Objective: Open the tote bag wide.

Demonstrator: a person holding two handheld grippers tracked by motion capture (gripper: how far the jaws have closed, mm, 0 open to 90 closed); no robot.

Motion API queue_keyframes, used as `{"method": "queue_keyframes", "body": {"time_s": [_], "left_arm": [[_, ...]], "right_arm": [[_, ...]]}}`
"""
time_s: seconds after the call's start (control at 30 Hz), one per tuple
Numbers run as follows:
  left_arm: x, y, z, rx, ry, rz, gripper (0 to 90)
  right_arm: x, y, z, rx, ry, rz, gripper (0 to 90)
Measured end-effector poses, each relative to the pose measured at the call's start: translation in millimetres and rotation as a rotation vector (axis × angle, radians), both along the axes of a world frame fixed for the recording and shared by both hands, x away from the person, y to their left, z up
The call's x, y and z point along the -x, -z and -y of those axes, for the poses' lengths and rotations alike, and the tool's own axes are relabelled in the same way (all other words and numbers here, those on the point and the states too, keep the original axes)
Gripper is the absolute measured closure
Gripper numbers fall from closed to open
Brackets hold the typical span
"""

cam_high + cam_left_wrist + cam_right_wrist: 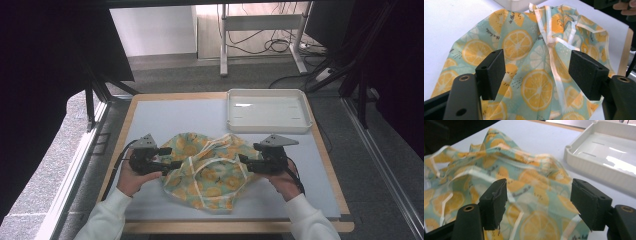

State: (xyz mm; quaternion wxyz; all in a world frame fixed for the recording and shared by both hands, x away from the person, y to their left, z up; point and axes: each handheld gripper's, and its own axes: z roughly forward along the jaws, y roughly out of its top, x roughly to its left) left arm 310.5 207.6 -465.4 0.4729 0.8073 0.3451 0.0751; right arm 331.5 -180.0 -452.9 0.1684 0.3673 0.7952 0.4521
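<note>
Grey matting covers the bench (pixel 150 112), with a white tray (pixel 267 110) at its far right and bare room around the lemon-print cloth (pixel 210 172), crumpled near the front edge. Left gripper (pixel 537 72): jaws spread, cloth beneath, unpinched. Right gripper (pixel 539 202): likewise spread. Best take opposite hems, well short of the tray.

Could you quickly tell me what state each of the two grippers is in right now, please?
Left gripper: open, jaws apart over the crumpled lemon-print cloth, holding nothing.
Right gripper: open, jaws apart over the same cloth, holding nothing.
</note>
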Motion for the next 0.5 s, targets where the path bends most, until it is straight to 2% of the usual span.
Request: {"method": "queue_keyframes", "body": {"time_s": [0.2, 0.3, 0.4, 0.43, 0.5], "left_arm": [[11.6, 0.5, 4.8, 0.0, 0.034, 0.001, 29.4], [16.5, 2.5, 10.8, -0.016, 0.061, 0.003, 29.5], [16.3, 10.5, 17.9, -0.066, 0.078, -0.009, 31.5], [15.8, 15.1, 21.0, -0.095, 0.08, -0.014, 33.5], [14.5, 21.0, 24.1, -0.129, 0.07, -0.028, 43.1]], "right_arm": [[-2.8, 1.7, 3.8, -0.002, 0.026, -0.009, 29.7], [-1.6, 2.2, 9.7, -0.012, 0.053, -0.017, 29.9], [-0.7, 1.9, 15.2, -0.022, 0.076, -0.021, 30.1], [-0.5, 1.9, 16.1, -0.023, 0.08, -0.023, 30.1], [-0.7, 2.3, 18.1, -0.024, 0.089, -0.026, 30.1]]}}
